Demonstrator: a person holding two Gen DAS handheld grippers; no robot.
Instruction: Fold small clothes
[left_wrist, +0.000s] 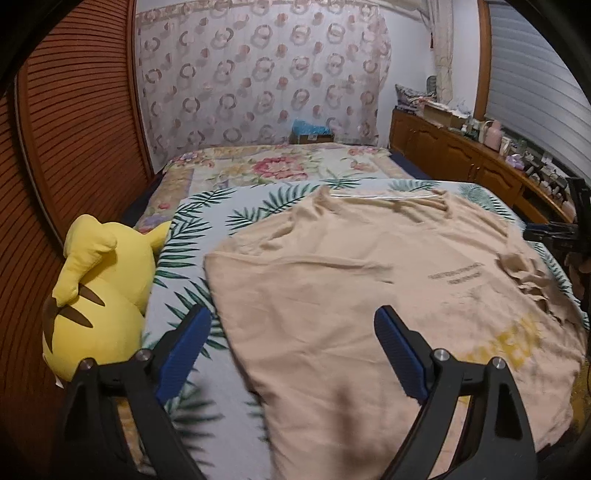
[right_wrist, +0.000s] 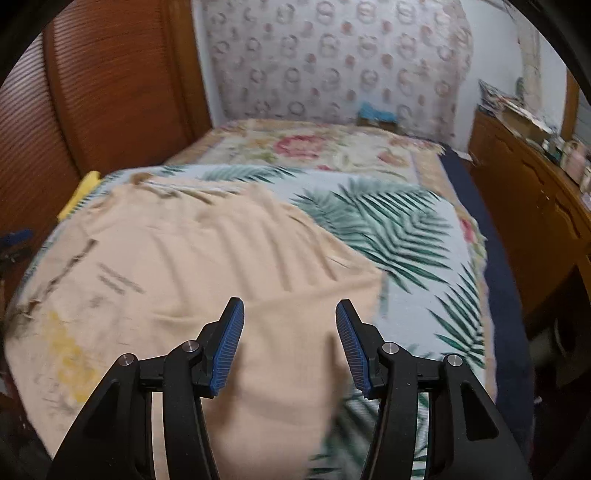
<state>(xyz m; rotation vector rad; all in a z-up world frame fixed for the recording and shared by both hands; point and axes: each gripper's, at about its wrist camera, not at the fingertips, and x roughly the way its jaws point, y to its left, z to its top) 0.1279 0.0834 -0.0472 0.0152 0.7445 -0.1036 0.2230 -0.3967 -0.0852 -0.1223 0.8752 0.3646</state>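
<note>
Peach T-shirt (left_wrist: 369, 280) lies spread on the palm-leaf sheet (left_wrist: 207, 236) at the near end of the bed, neckline toward the far side, dark print and yellow lettering on its right half in the left wrist view. Its right edge is rumpled into small folds; the left side lies flat.

Left gripper (left_wrist: 291, 332): jaws wide apart, nothing between the blue pads; it hangs over the shirt's near left edge, left pad above the sheet, right pad above the cloth. Contact with the cloth cannot be told.

Right gripper (right_wrist: 290, 321): jaws apart, holding nothing, above the shirt's (right_wrist: 192, 266) near right part; this view is motion-blurred. The sheet (right_wrist: 388, 229) shows bare to the right of the cloth.

Yellow plush toy (left_wrist: 99, 295) sits at the left edge of the bed beside the sheet, just left of the shirt. Floral blanket (left_wrist: 280, 166) covers the far end of the bed. Wooden cabinet (left_wrist: 461, 155) with clutter on top runs along the right wall
</note>
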